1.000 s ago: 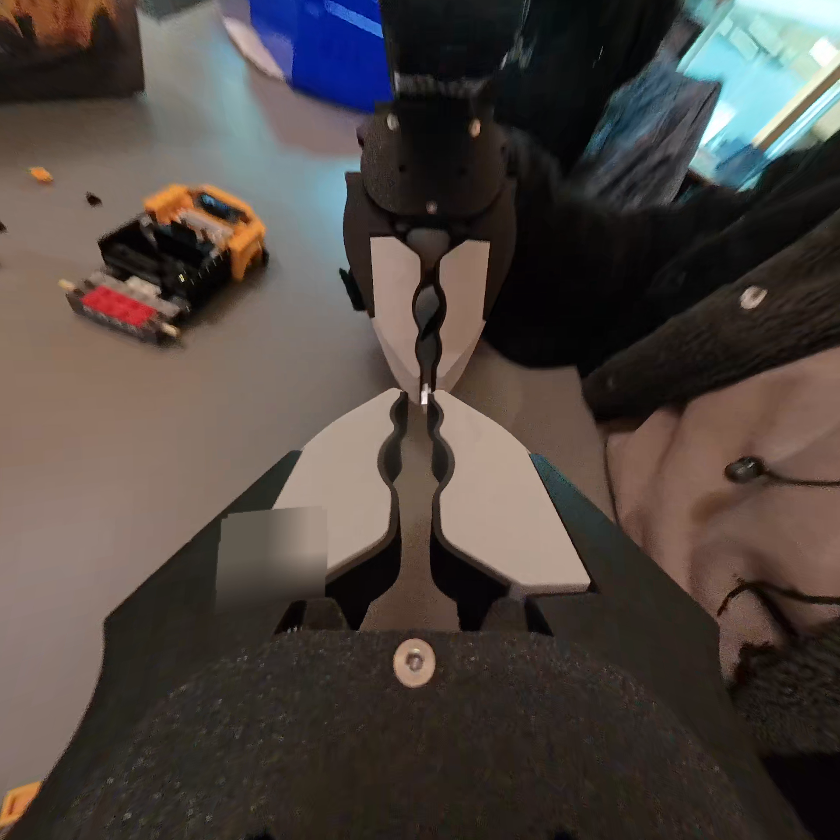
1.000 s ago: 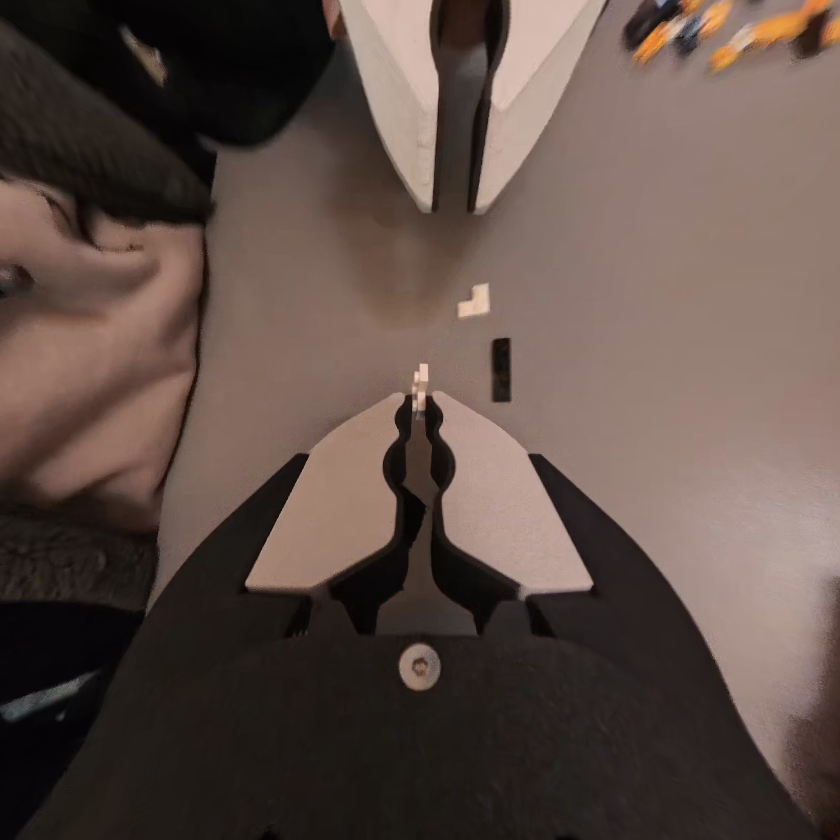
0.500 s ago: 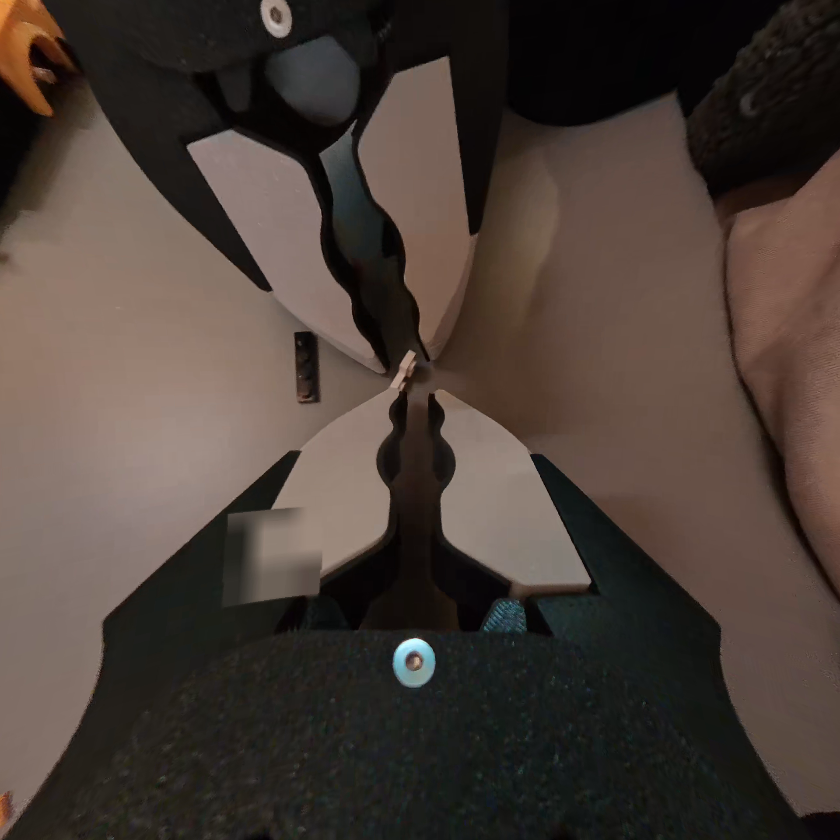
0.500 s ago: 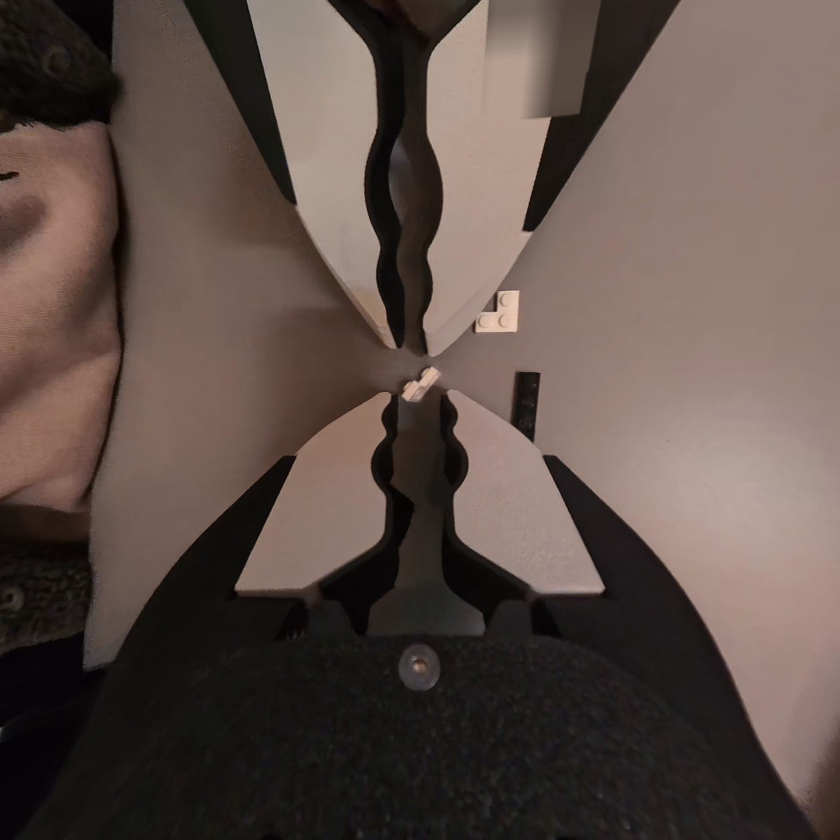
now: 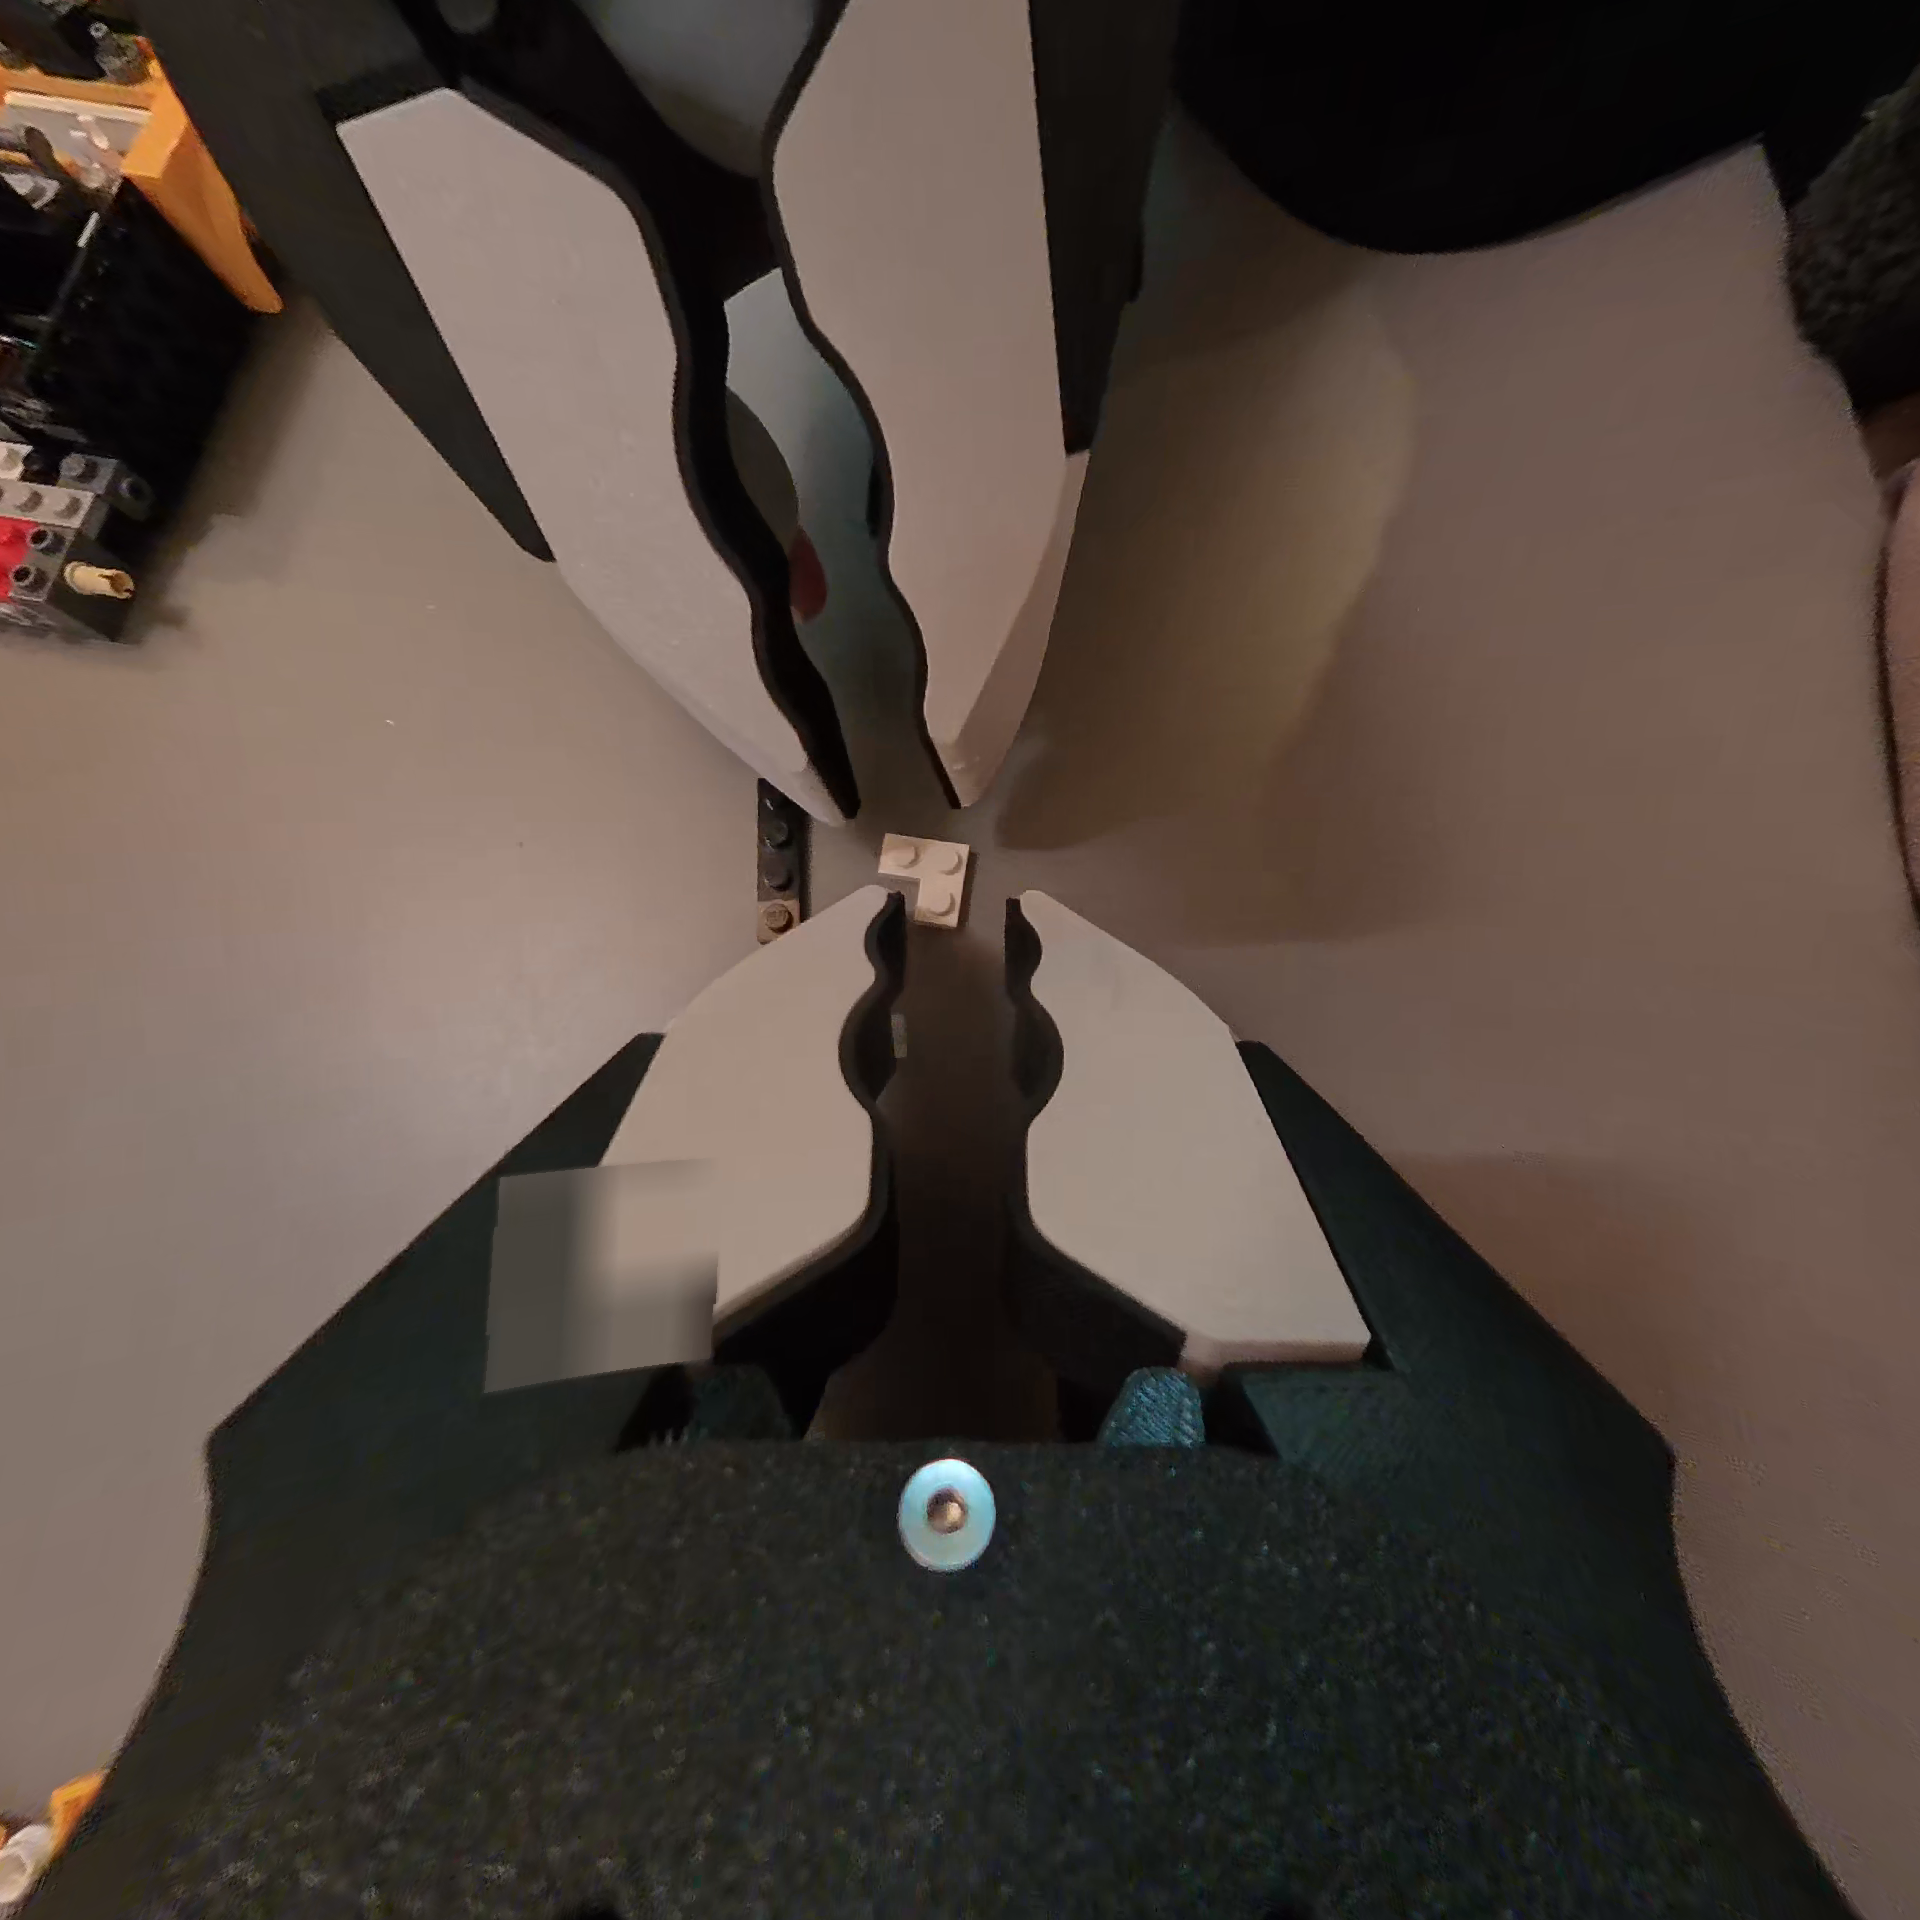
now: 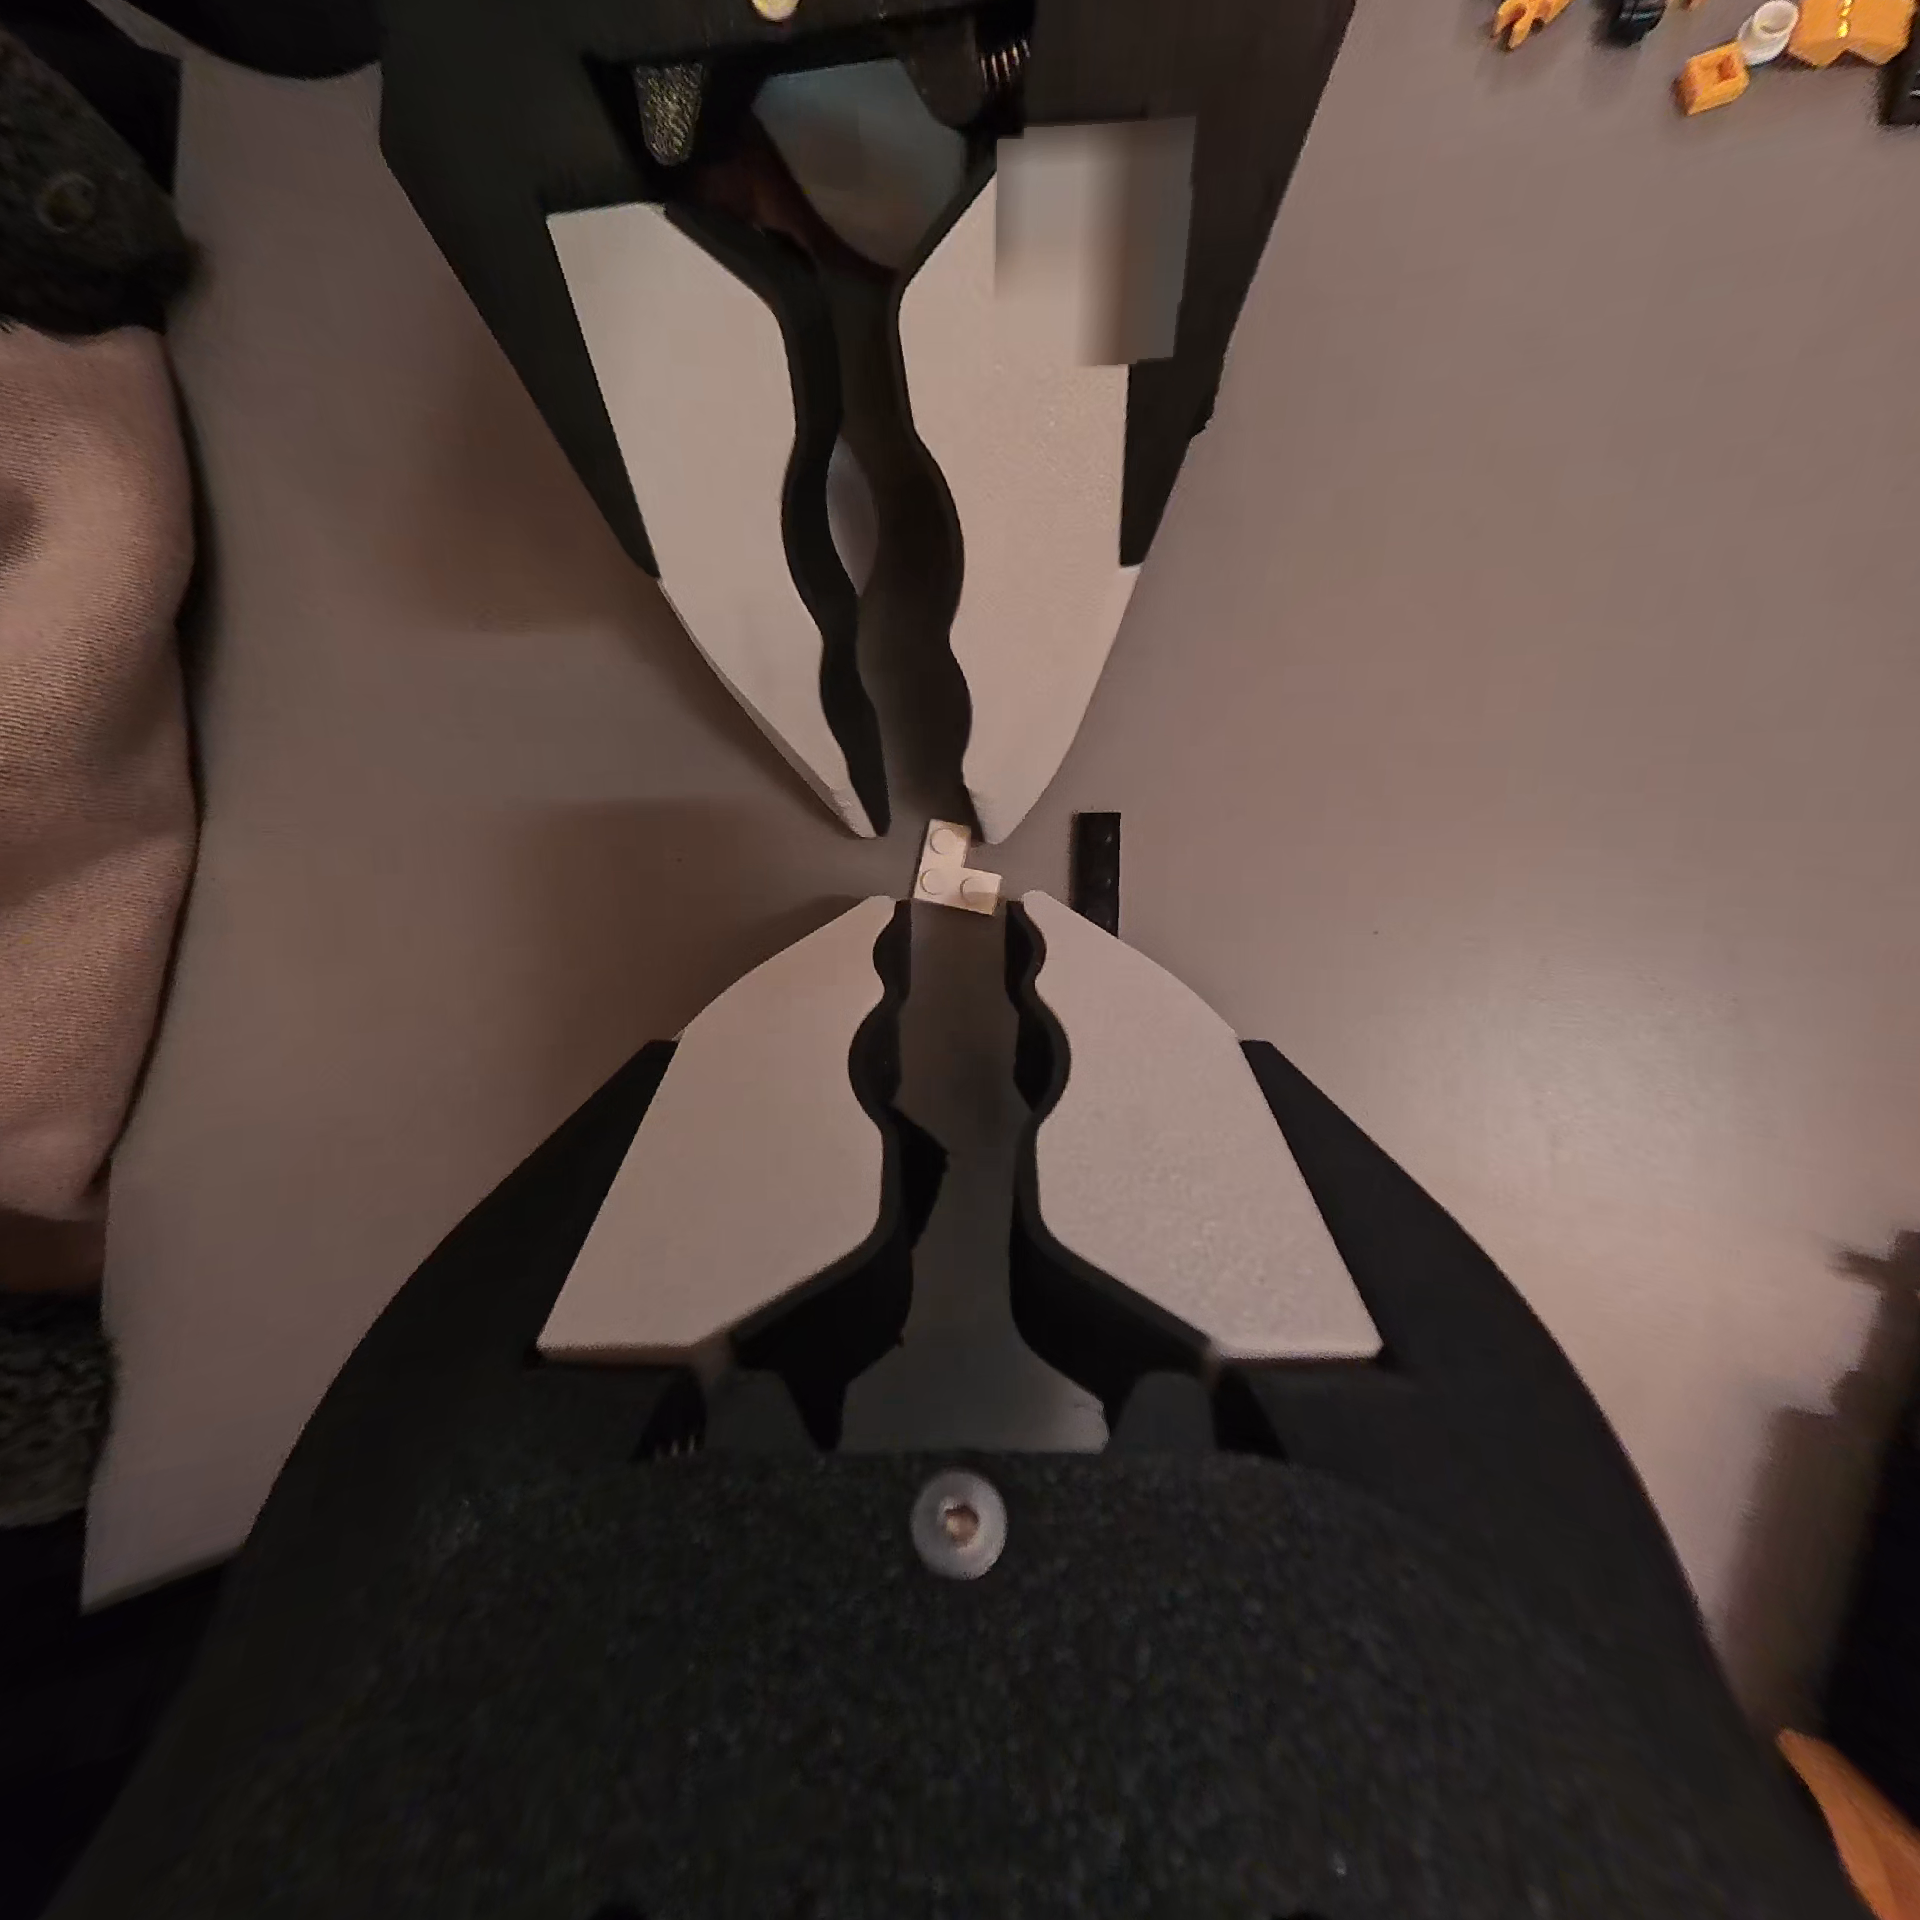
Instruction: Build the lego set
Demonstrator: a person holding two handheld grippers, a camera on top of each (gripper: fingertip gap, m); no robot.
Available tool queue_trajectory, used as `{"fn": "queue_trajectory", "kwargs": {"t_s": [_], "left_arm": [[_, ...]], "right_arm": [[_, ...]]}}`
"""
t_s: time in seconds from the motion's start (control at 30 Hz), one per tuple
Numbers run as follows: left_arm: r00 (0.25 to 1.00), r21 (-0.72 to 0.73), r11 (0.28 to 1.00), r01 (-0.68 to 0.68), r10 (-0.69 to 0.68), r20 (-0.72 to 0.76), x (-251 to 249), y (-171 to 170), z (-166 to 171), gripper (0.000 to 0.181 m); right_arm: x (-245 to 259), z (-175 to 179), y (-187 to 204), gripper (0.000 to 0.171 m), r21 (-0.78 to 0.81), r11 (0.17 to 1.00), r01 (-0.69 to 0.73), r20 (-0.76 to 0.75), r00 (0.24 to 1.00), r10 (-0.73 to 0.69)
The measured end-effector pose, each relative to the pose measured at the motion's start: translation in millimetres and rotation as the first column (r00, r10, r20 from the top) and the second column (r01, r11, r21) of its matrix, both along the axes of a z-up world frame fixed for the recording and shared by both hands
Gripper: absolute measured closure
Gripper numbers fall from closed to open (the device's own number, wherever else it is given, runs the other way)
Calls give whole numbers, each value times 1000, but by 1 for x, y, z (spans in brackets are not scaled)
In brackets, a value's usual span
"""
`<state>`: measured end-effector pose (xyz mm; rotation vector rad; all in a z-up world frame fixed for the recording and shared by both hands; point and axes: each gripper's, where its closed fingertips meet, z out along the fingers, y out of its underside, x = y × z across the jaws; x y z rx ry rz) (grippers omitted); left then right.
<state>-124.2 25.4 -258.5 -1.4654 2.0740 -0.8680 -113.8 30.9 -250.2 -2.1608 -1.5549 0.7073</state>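
Table (image 5: 260,935), grey, beneath both tongs. Off to the left tongs' far left, half-built model (image 5: 83,416) in black, orange and red. Beyond right tongs, upper right, loose orange pieces (image 6: 1714,73). Thin black plate (image 5: 781,868) just beside the tips. Left tongs (image 5: 951,904) and right tongs (image 6: 956,902) tip to tip, both parted, grasping nothing. Small white L-shaped plate (image 5: 932,871) flat on table between the four tips.
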Motion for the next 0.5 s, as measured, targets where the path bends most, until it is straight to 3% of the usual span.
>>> {"fn": "queue_trajectory", "kwargs": {"t_s": [0.23, 0.5], "left_arm": [[999, 33, 999, -18, 19, -36, 3, 0, -4, 171], [996, 41, 999, -25, 28, -81, -4, -2, -4, 172]], "right_arm": [[1, -4, 0, 152, 6, 1000, -6, 22, 1000, 6], [11, 1, 21, 151, 89, 993, 84, 1, 996, -84]]}}
